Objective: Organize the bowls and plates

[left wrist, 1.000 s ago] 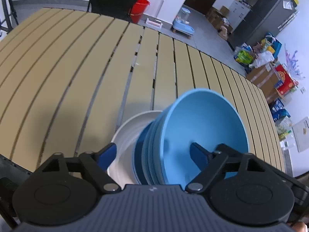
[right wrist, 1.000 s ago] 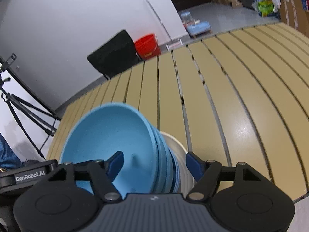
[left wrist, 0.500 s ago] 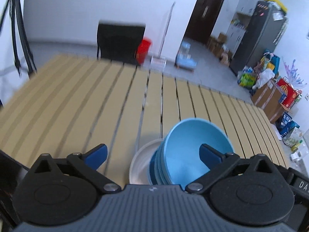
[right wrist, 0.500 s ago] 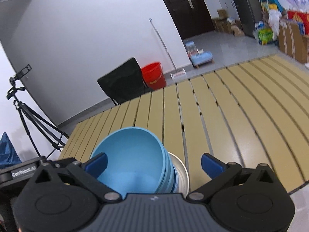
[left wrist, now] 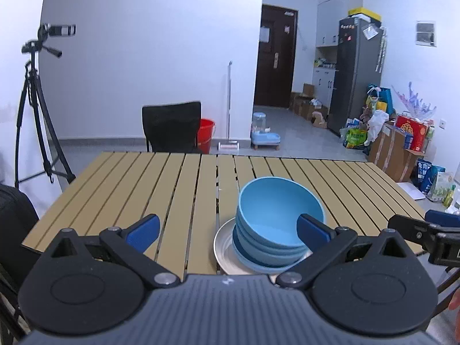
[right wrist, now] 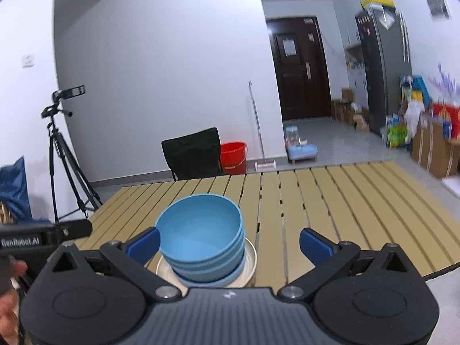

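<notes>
Resting near the table's (left wrist: 178, 189) near edge, the stack of blue bowls (left wrist: 277, 224) sits on a white plate (left wrist: 224, 248). Left gripper (left wrist: 228, 228) and right gripper (right wrist: 230, 241) fingers are spread, gripping nothing. Only the right wrist view shows a hand (right wrist: 7, 310).

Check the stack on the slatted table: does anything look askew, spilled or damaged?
Nothing stands out. The blue bowls sit nested and upright on a blue plate, which rests on the white plate, near the table's front edge. No spill or crack shows. Both grippers are open, off the stack.
</notes>
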